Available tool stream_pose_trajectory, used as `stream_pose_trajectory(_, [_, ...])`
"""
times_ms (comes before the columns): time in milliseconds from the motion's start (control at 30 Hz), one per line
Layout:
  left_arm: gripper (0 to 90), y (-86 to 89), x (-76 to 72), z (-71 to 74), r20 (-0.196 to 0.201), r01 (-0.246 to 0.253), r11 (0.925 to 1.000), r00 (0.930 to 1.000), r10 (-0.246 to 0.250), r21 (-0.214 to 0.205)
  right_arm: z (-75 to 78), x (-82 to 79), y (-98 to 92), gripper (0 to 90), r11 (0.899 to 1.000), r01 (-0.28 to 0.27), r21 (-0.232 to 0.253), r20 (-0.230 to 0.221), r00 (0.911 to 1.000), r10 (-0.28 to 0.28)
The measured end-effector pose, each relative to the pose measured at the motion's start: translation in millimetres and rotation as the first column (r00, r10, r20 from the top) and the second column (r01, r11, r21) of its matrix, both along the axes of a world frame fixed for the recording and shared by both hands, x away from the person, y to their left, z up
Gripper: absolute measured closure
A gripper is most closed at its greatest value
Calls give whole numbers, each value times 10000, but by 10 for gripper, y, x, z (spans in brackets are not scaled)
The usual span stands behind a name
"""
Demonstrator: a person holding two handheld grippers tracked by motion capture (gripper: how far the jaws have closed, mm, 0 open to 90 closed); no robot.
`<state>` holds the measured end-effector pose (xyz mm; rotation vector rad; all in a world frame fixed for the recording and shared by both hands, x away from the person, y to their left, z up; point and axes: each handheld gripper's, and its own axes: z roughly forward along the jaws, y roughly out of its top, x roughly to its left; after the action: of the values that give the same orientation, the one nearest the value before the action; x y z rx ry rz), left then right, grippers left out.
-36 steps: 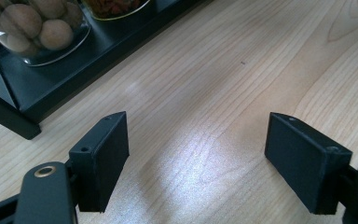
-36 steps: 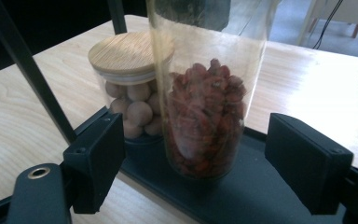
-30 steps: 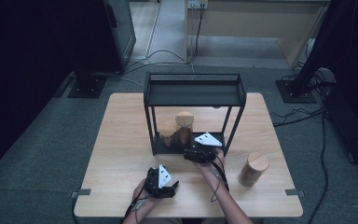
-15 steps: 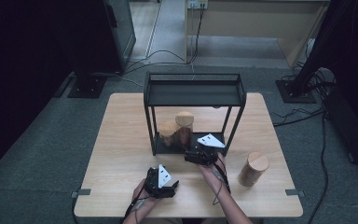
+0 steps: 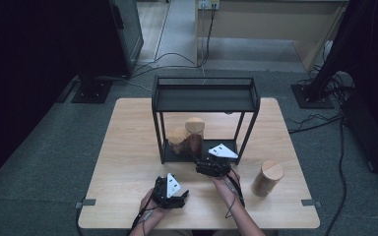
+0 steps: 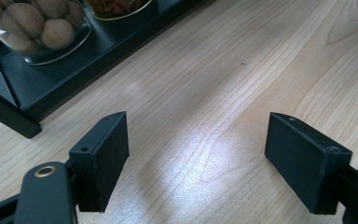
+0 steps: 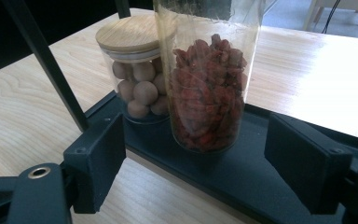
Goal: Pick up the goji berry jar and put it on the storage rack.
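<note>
With the right gripper [image 7: 191, 158] gaping just short of the berry jar [image 7: 208, 79] and the left gripper [image 6: 196, 158] idle, empty, unclenched, back out straight, sparing the nut jar [image 7: 137, 70].

Overall light: dim room, dark at the left and right edges of the high view; the bench [image 5: 128, 147] is lit from above.
Glare: pale sheen on the bench wood in the left gripper view.
Shadows: soft, under the black rack [image 5: 204, 98].
Focus: high view soft and grainy; near jaws slightly blurred; goji berry jar [image 7: 208, 84] sharp.
</note>
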<state>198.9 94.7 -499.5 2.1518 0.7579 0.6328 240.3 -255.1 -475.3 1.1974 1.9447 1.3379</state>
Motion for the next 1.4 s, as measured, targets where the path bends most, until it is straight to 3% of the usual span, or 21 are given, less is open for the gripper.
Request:
stream_pose_trajectory(233, [217,-1,1,0,0,2,10000,10000,-2,3,13,-45,-24,172,9998,-166,-84,197,9997,168])
stream_pose_trajectory(500, [217,6,7,3,-36,-1,10000,10000,1,-26,17,-73,-8,171,9980,-348,-519,305,9989,364])
stream_pose_trajectory(867, [217,12,13,4,-97,-81,10000,9999,80,-53,-2,-92,-115,102,9948,-782,-657,54,9969,787])
stream_pose_trajectory(1100, [217,5,17,9,-110,-38,10000,9999,39,10,3,-157,-122,103,9912,-911,-965,189,9955,934])
stream_pose_trajectory(1267, [217,4,11,10,-75,-41,10000,10000,41,41,18,-175,-167,117,9919,-1059,-700,6,9943,1062])
stream_pose_trajectory(1400, [217,8,17,9,-106,-55,10000,9999,55,-2,33,-197,-166,139,9895,-1157,-866,18,9932,1163])
